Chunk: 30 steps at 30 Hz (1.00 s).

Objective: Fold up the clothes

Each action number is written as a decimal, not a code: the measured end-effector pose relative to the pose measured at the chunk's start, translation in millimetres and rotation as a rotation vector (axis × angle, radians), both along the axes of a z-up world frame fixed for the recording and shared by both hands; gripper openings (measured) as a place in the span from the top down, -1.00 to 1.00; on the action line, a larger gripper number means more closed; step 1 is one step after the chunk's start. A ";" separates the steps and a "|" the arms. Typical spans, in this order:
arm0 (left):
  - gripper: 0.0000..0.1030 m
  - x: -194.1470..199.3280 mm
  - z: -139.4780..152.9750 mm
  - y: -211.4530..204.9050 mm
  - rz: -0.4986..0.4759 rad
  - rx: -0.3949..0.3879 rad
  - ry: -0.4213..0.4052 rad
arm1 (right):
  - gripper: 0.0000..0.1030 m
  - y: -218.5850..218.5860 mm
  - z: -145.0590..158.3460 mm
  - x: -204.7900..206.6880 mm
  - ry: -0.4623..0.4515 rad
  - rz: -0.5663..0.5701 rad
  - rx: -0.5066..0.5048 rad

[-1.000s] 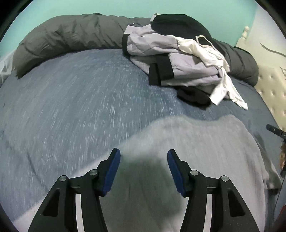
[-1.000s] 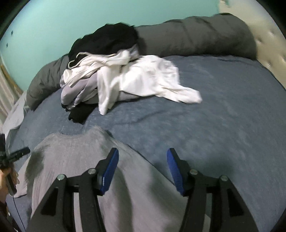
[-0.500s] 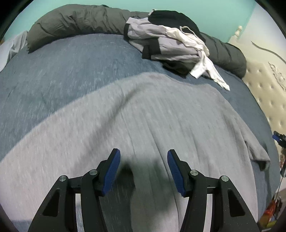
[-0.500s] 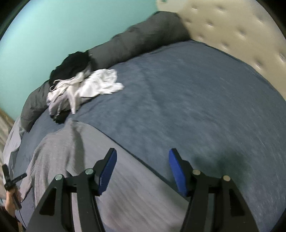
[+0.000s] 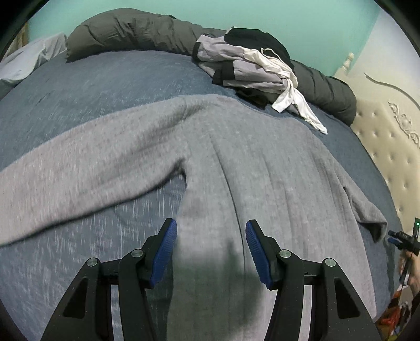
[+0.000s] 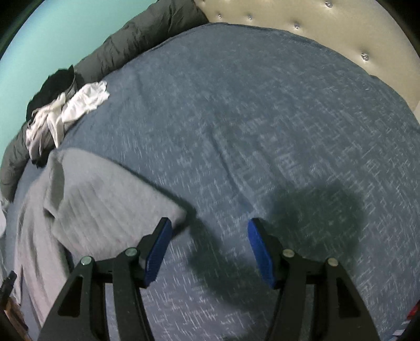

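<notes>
With both the left gripper (image 5: 211, 249) and right gripper (image 6: 210, 249) released and empty, we keep the grey sweater (image 5: 262, 162) spread flat mid-bed (image 6: 262, 118), grasping each sleeve by its cuff to avoid bunching when folding inward.

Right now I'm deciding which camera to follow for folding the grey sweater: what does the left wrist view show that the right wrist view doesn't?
Only the left wrist view: the grey sweater nearly whole, one sleeve stretched out to the left, the other sleeve's cuff at the right, and the open left gripper over its body.

Only the right wrist view: the open right gripper over bare blue bedspread, beside a sweater edge.

Both: the sweater, the pile of unfolded clothes, the dark duvet, the tufted headboard.
</notes>
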<state>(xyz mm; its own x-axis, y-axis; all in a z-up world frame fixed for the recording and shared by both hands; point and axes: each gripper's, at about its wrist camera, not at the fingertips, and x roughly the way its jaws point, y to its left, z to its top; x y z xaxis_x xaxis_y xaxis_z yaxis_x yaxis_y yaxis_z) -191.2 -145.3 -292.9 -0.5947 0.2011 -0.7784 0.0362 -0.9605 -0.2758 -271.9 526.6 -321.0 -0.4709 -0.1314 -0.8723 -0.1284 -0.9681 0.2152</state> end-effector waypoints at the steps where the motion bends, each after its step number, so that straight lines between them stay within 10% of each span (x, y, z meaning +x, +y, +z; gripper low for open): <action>1: -0.14 4.2 -2.4 1.2 0.003 0.000 0.002 | -0.18 -0.2 -3.5 2.3 -0.007 -0.001 0.001; 10: -0.14 32.6 -25.1 -1.4 0.015 0.042 -0.001 | -0.15 -32.5 -14.1 -13.8 0.010 0.067 -0.042; 12: -0.14 35.0 -26.8 -6.1 0.020 0.041 -0.002 | 0.22 -43.9 -9.6 -20.6 0.035 0.085 -0.020; 18: -0.14 38.8 -26.1 -14.8 0.025 0.058 0.012 | 0.43 -78.0 3.8 -45.6 0.086 0.140 0.032; 30: -0.14 37.2 -29.9 -16.5 0.012 0.066 0.009 | 0.43 -145.5 6.1 -77.8 0.056 0.370 -0.047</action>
<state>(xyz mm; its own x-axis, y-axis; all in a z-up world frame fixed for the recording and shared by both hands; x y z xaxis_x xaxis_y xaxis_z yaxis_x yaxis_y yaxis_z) -153.9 -161.8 -322.8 -0.6039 0.2450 -0.7584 0.0450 -0.9396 -0.3394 -349.7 381.0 -314.9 -0.4311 -0.3407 -0.8355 0.2411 -0.9358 0.2572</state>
